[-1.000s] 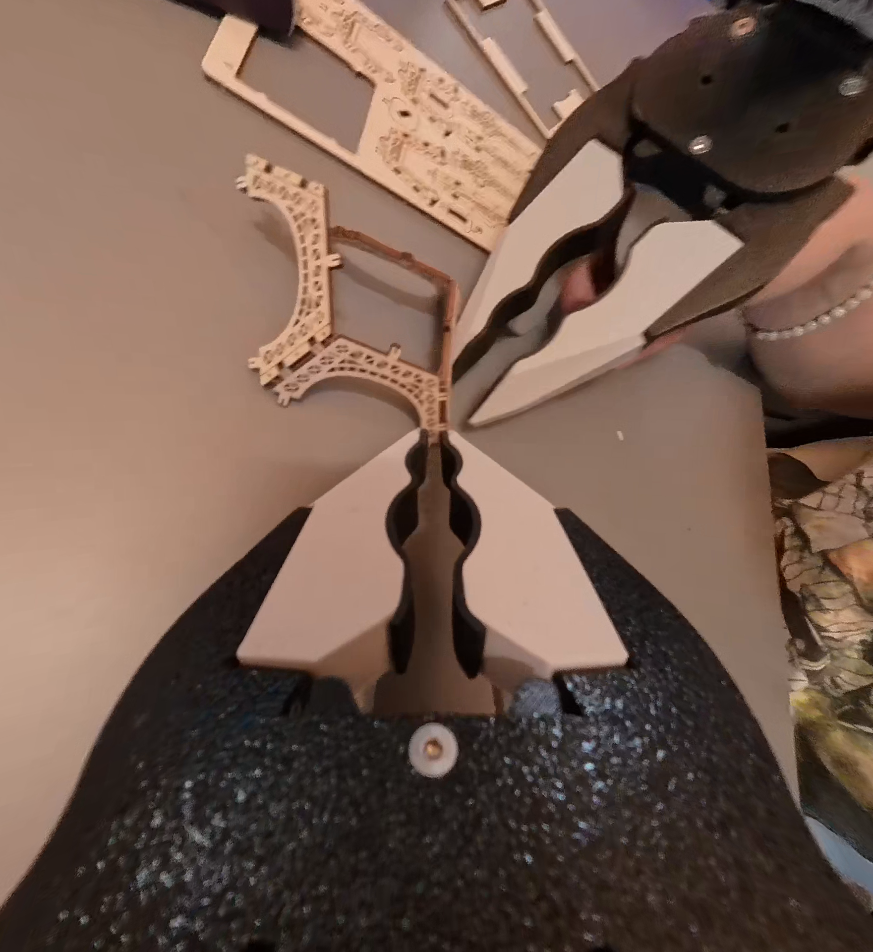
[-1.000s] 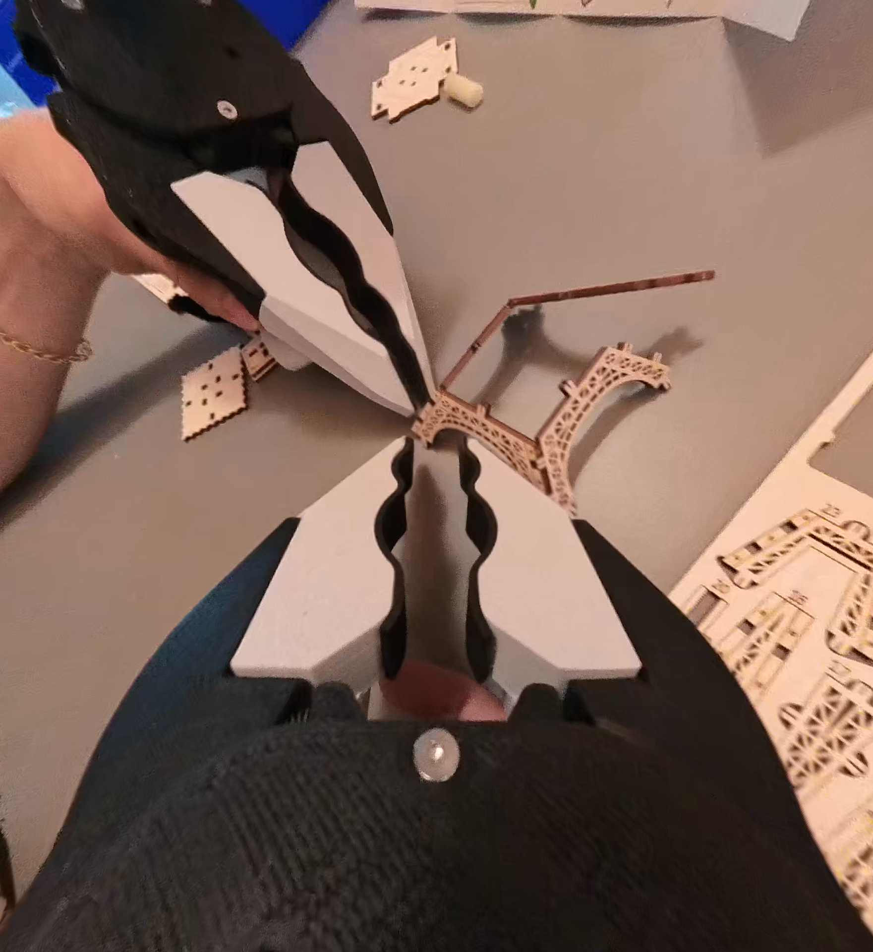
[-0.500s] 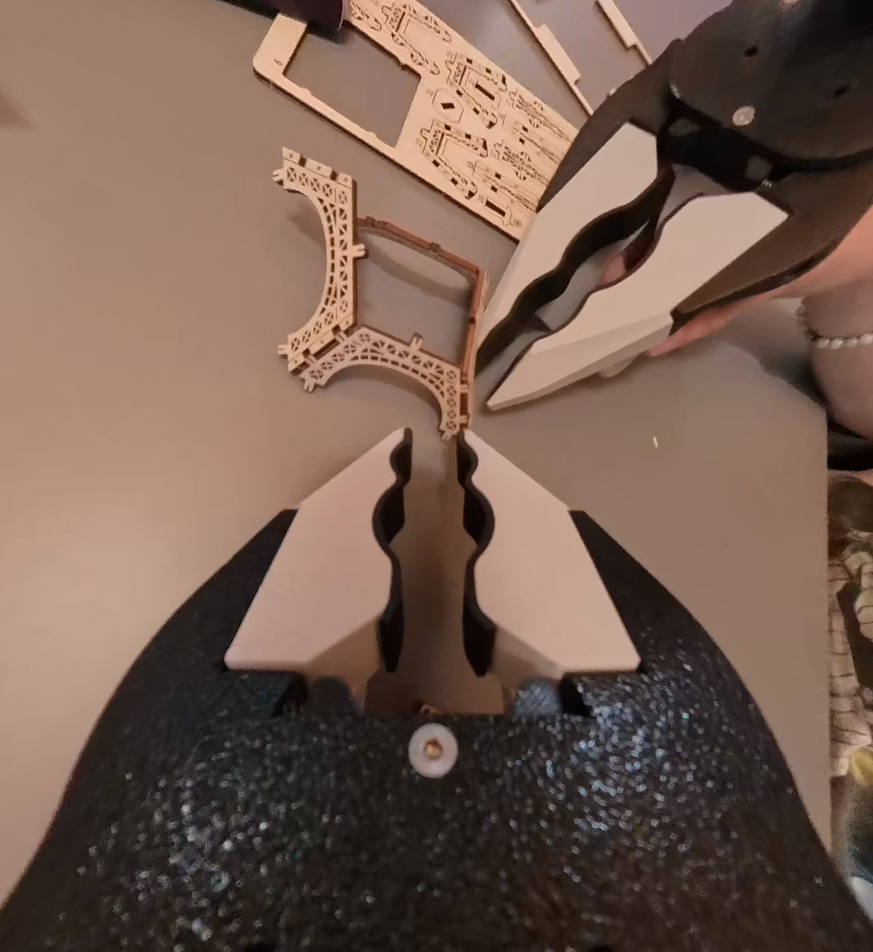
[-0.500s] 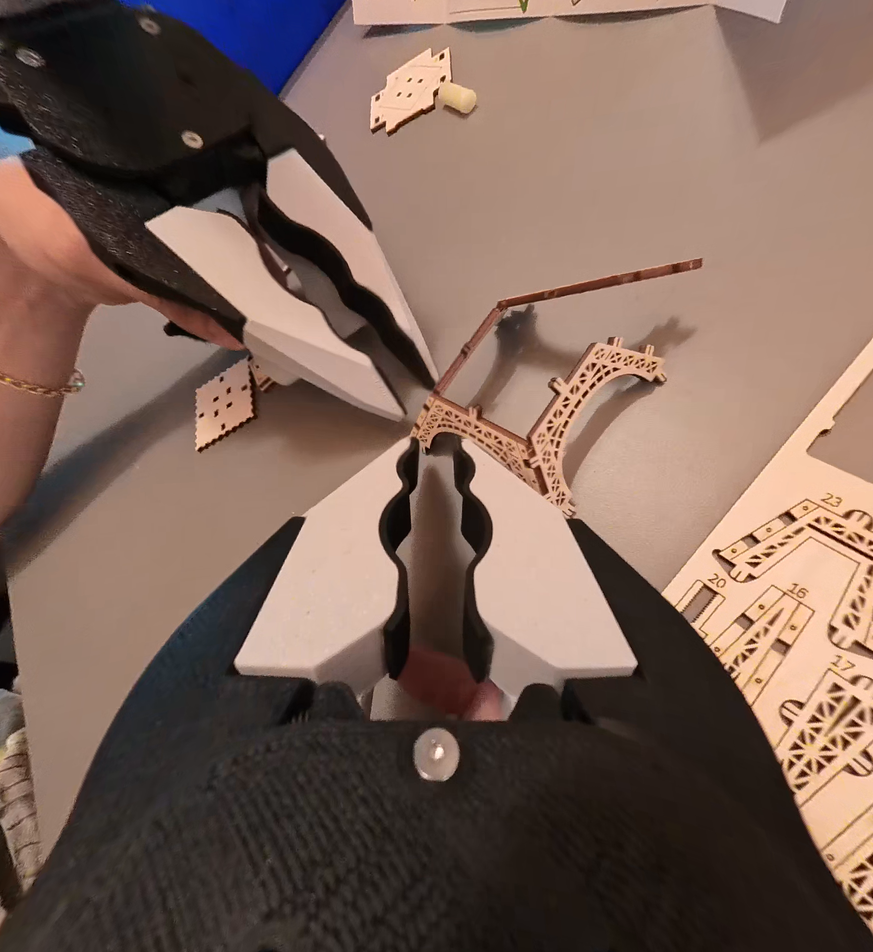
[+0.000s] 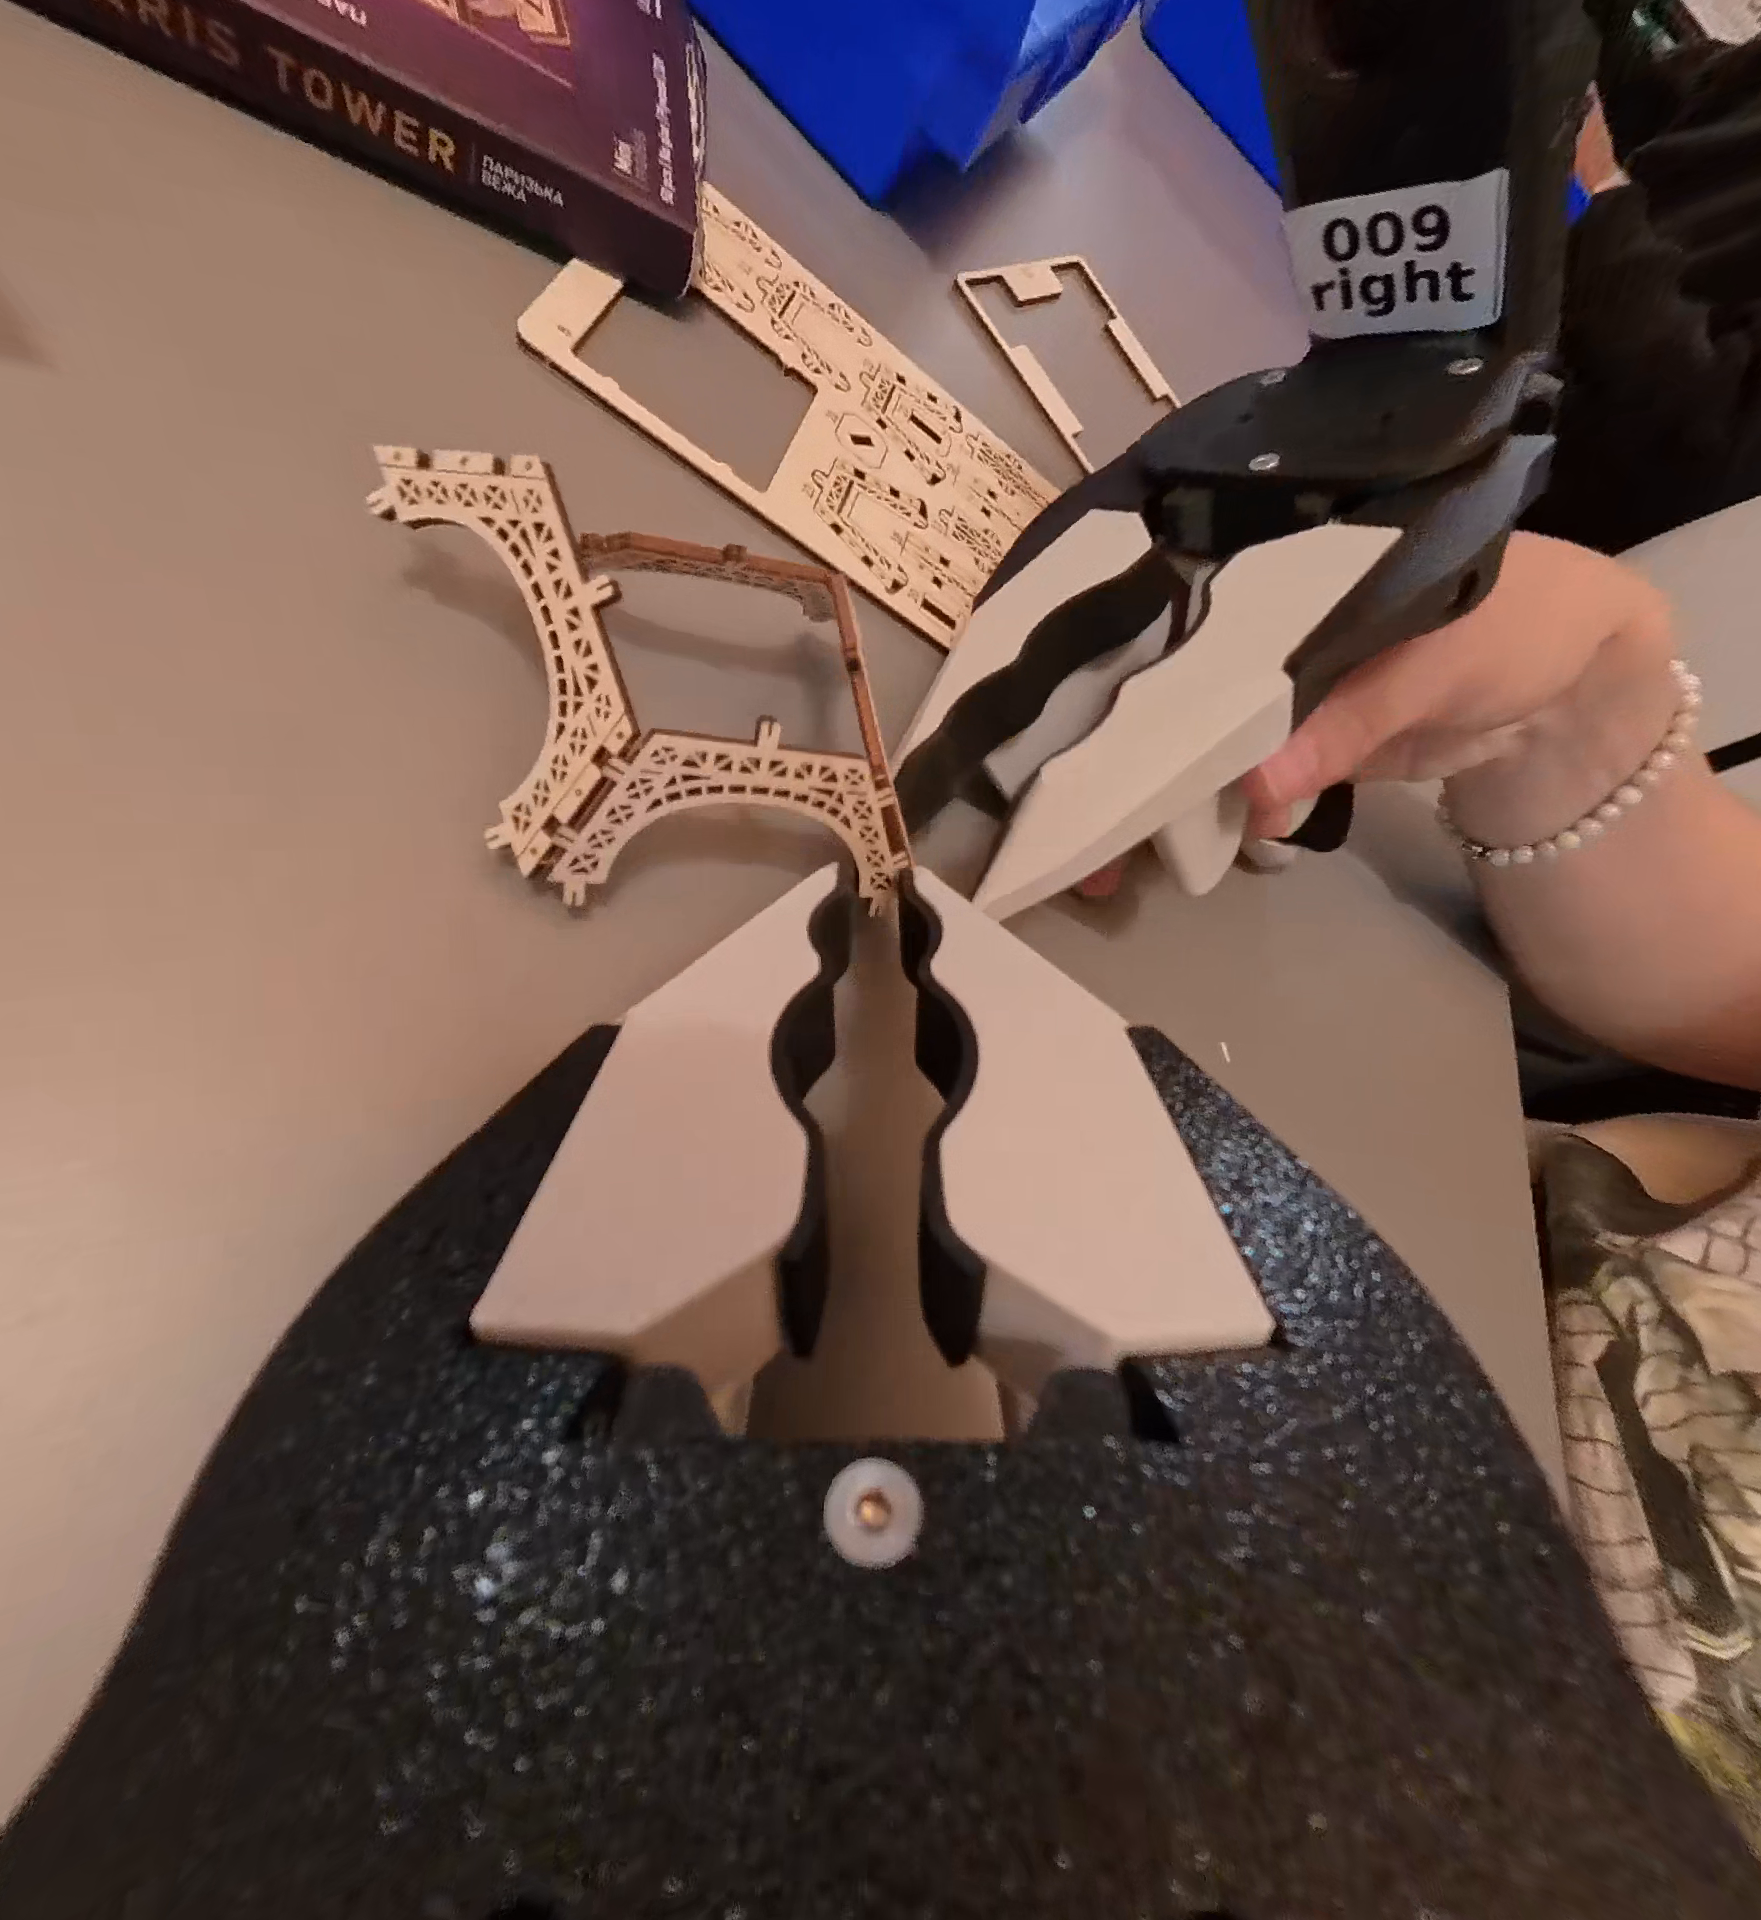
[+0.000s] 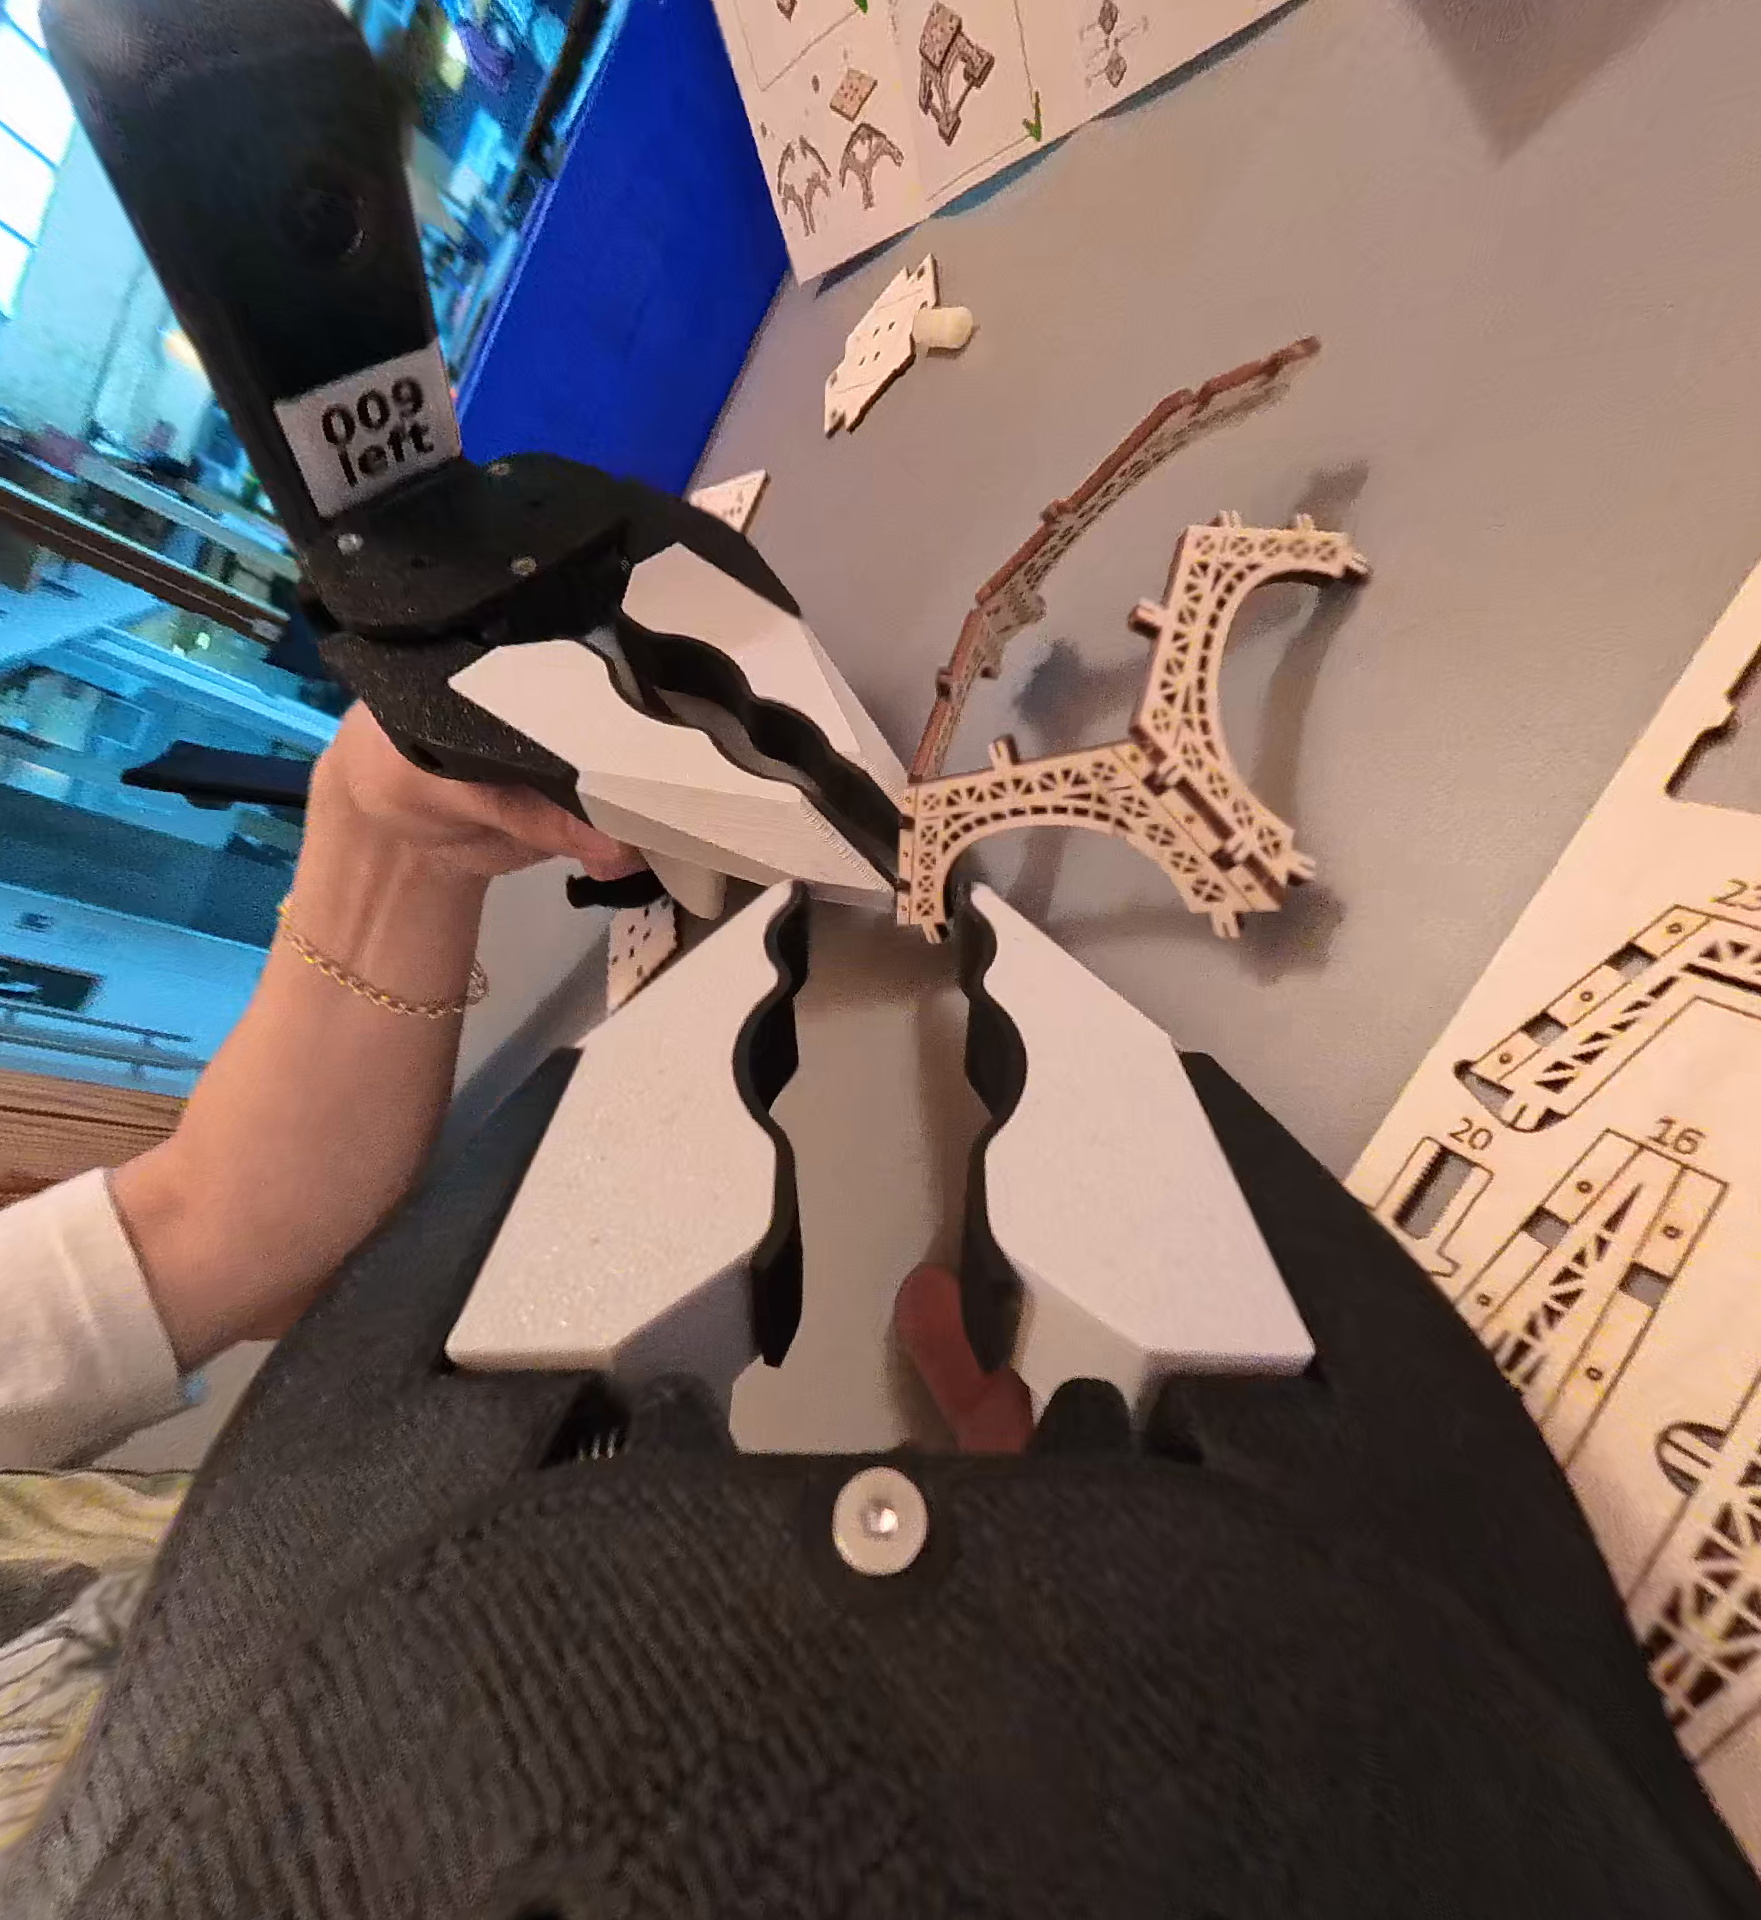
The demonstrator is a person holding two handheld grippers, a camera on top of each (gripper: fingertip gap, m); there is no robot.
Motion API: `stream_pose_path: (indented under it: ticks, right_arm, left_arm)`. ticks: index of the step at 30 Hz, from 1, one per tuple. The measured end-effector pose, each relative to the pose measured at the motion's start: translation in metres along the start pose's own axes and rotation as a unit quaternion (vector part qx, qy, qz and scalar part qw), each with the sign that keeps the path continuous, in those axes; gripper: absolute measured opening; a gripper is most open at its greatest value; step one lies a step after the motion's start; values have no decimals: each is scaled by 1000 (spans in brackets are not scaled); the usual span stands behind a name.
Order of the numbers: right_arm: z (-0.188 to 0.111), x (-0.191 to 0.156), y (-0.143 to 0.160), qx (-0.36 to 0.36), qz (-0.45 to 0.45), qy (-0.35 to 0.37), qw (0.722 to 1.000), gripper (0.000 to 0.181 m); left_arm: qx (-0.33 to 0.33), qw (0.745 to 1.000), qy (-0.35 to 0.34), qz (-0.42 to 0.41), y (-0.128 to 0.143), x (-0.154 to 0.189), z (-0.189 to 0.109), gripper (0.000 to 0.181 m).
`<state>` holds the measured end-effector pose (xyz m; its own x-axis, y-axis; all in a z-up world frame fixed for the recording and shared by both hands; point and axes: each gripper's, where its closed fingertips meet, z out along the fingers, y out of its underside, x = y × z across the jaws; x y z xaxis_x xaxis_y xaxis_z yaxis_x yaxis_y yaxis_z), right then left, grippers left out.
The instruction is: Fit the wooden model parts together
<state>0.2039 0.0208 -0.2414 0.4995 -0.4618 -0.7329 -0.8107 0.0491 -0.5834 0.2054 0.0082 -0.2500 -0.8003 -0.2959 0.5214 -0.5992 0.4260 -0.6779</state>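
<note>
A wooden arch assembly [image 5: 554, 644] of lattice legs joined at a corner stands on the grey table, with a dark third arch behind it. My left gripper [image 5: 873, 883] is shut on one foot of it. In the right wrist view the assembly [image 6: 1063, 795] is just beyond my right gripper [image 6: 878, 899], which is open, with that same foot near its right fingertip [image 6: 975, 904]. The left gripper [image 6: 891, 862] comes in from the left there. In the left wrist view the right gripper [image 5: 949, 852] comes in from the right, its tips close to the held foot.
A punched wooden parts sheet [image 5: 855, 447] and an empty frame [image 5: 1063, 343] lie behind the assembly, next to a dark box [image 5: 440, 104]. Another parts sheet [image 6: 1634, 1247] lies right. An instruction sheet [image 6: 959, 104] and small square pieces [image 6: 876, 343] lie farther back. The table edge [image 5: 1520, 1039] is at right. Both grippers' tips are close together, under 4 cm apart.
My left gripper opened half a second ago and has now closed on the arch foot again. My right gripper has opened wider. Both grippers now tilt more steeply.
</note>
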Motion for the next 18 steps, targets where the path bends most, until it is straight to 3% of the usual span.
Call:
stream_pose_path:
  ticks: [6,12,18]
  right_arm:
    - [-15,-14,-16,67,42,-84,993,6]
    - [-19,-33,-19,101,3,-122,987,5]
    - [-28,-61,-32,160,-9,-204,966,3]
  left_arm:
    - [73,997,14,-4,-19,17,-16,5]
    - [124,992,4,-37,-27,32,-31,5]
    - [199,976,51,-72,-38,51,-49,5]
